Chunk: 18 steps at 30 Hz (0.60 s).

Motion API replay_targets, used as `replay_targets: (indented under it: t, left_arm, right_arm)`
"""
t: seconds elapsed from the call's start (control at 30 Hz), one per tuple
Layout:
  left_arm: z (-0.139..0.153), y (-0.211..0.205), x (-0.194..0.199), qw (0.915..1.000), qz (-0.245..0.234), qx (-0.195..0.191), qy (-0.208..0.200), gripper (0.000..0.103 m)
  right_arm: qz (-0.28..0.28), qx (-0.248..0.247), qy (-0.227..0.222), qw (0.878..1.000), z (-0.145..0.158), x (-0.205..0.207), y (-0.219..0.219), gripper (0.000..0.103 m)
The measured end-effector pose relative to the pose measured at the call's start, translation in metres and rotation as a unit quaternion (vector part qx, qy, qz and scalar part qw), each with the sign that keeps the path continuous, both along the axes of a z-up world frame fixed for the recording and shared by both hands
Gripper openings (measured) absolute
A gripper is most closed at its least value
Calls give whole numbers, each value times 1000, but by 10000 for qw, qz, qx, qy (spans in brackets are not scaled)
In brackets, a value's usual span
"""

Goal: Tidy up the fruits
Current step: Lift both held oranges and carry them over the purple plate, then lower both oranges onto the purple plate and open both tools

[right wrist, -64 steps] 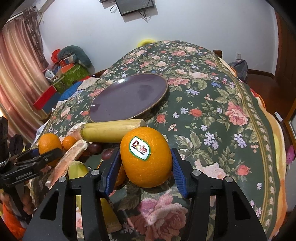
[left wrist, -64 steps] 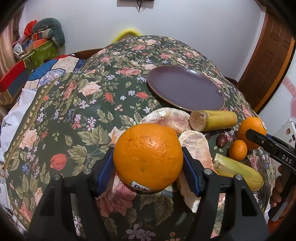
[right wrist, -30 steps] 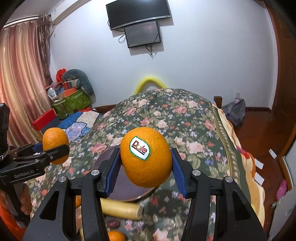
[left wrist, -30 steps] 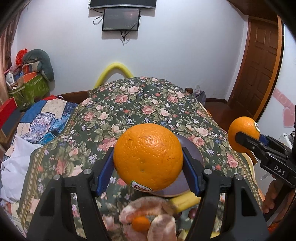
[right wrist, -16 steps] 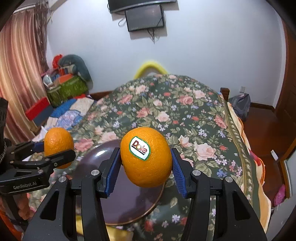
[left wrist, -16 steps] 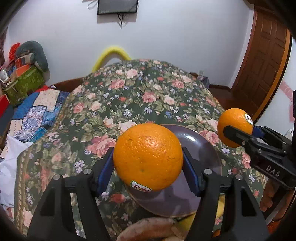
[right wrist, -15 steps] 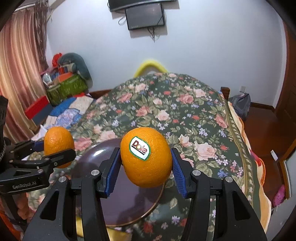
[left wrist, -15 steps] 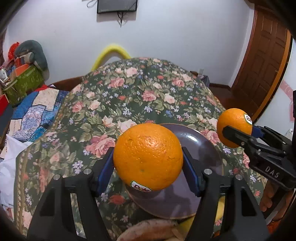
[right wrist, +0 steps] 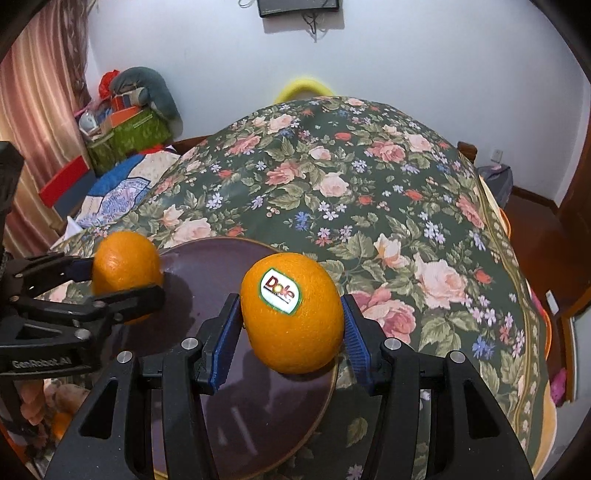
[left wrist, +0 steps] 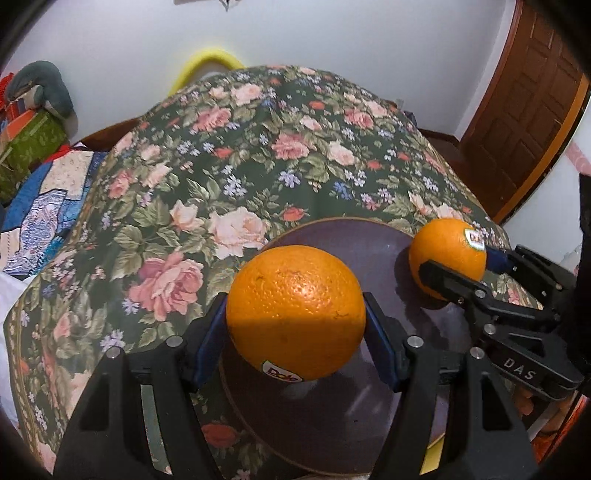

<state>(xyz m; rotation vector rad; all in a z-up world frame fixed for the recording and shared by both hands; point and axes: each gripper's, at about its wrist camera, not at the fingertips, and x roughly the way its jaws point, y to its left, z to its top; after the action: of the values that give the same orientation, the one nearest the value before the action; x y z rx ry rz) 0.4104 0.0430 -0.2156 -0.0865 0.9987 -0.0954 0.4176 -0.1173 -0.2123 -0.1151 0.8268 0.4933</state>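
The left gripper (left wrist: 295, 321) was clamped on an orange (left wrist: 295, 314), the right gripper (right wrist: 291, 332) on a second orange (right wrist: 291, 314); both hung over the dark plate (left wrist: 332, 424), which lay bare on the floral cloth (left wrist: 221, 166). Judged: neither fruit placed yet; release remained. Both oranges bore "Dole" stickers; gripper bodies read "DAS" and "GenRobot.AI".

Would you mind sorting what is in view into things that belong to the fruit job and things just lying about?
Job: left orange, right orange, plate.

Lying about: floral cloth, green box, wall screen, door.
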Motion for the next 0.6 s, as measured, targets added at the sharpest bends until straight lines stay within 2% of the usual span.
replay_targets:
  t: [0.13,0.27,0.4,0.6]
  left_arm:
    - [-10,-2,6,9998,-47,-3,188,68]
    - [-8,-3,6,9999,-40,-59,146,68]
    - [-3,-5,4,9999,-78,-84,91,68]
    - [21,-1,-11,9997,19,-148,-216,69]
  right_arm:
    - [128,-57,75,9999,-1,2,4,50]
    - [212,-78,46,9997,0,0,5,50]
    - [253,64,113,9996,3,-1,4,50]
    - [206,91,-88,9997,19,-14,2,51]
